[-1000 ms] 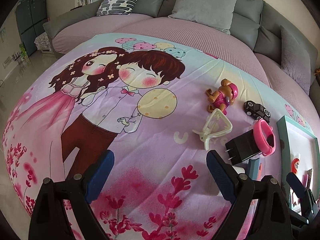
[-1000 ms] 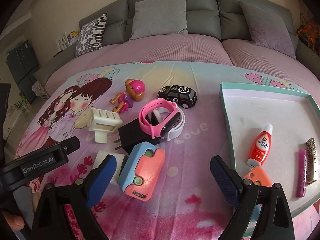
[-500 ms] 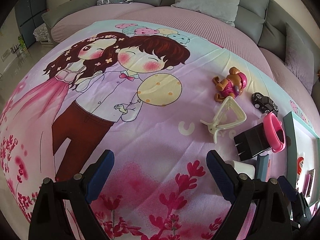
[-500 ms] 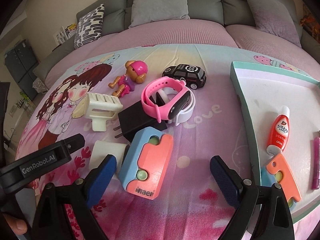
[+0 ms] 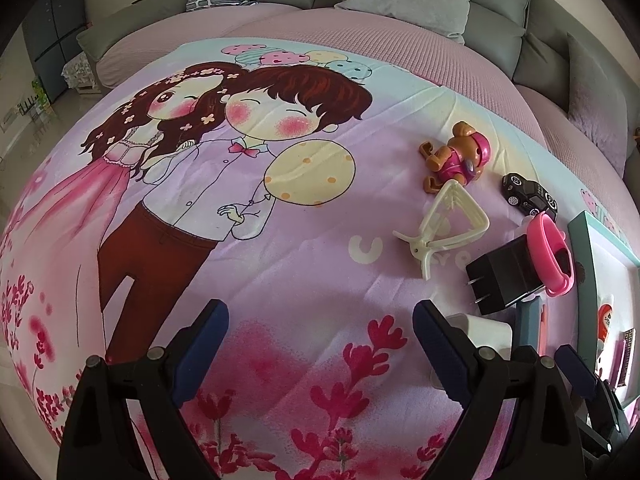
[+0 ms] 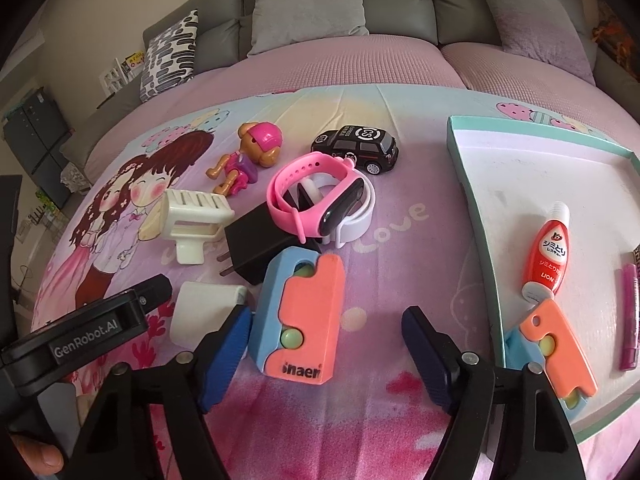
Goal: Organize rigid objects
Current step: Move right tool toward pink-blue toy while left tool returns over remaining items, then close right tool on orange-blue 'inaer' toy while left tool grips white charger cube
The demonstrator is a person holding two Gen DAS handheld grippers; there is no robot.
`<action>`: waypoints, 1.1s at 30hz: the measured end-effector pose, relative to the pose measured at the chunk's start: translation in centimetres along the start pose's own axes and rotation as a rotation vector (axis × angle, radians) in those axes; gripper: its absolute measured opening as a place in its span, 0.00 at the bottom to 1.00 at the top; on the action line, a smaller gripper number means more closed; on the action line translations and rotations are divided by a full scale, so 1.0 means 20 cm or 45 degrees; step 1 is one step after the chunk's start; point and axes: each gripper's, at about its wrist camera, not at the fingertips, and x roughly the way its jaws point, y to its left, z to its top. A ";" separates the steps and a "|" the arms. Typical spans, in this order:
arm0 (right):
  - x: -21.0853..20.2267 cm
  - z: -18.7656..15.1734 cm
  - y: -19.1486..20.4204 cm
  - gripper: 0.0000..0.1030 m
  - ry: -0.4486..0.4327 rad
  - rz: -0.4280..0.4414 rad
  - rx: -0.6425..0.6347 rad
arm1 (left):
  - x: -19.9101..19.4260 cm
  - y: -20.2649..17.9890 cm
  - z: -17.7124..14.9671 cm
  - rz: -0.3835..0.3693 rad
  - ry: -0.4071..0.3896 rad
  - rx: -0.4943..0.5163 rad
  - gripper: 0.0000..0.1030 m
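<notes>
My right gripper (image 6: pixel 328 348) is open and low over the blanket, its fingers on either side of the near end of a blue-and-orange block toy (image 6: pixel 300 312), not touching it. Behind it lie a black charger (image 6: pixel 256 236), a white charger (image 6: pixel 204 312), a pink watch (image 6: pixel 320 200), a cream clip (image 6: pixel 192 220), a toy dog (image 6: pixel 248 152) and a black toy car (image 6: pixel 358 146). My left gripper (image 5: pixel 320 344) is open and empty over bare blanket, left of the pile; the clip (image 5: pixel 444 224) and black charger (image 5: pixel 504 276) show at its right.
A teal-rimmed white tray (image 6: pixel 460 160) at the right holds a red tube (image 6: pixel 546 256), a second blue-and-orange toy (image 6: pixel 552 344) and a purple pen (image 6: pixel 630 316). A grey sofa with cushions (image 6: pixel 308 4) lies beyond the blanket. The left gripper's body (image 6: pixel 80 328) sits close at the right gripper's left.
My right gripper has moved forward and down, so the blue-and-orange toy now lies between its fingers. The left gripper has shifted slightly forward over the blanket.
</notes>
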 end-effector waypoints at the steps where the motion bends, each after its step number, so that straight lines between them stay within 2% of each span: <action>1: 0.00 0.00 0.00 0.70 0.003 -0.021 -0.005 | 0.00 0.00 0.00 0.001 0.000 0.002 0.91; 11: -0.01 0.01 -0.05 0.47 -0.016 -0.038 -0.003 | -0.02 -0.03 0.00 -0.025 0.002 0.028 0.91; 20: -0.03 0.00 -0.07 0.46 0.006 -0.009 -0.010 | -0.06 -0.14 -0.03 -0.175 0.031 0.112 0.91; 25: -0.03 0.00 -0.09 0.46 0.015 -0.008 0.006 | -0.03 -0.20 -0.05 -0.194 0.070 0.160 0.91; 29: -0.03 0.00 -0.08 0.46 0.017 -0.009 0.004 | -0.01 -0.21 -0.06 -0.257 0.103 0.141 0.91; 33: -0.03 0.00 -0.08 0.46 0.021 -0.018 -0.011 | 0.00 -0.24 -0.07 -0.274 0.100 0.148 0.91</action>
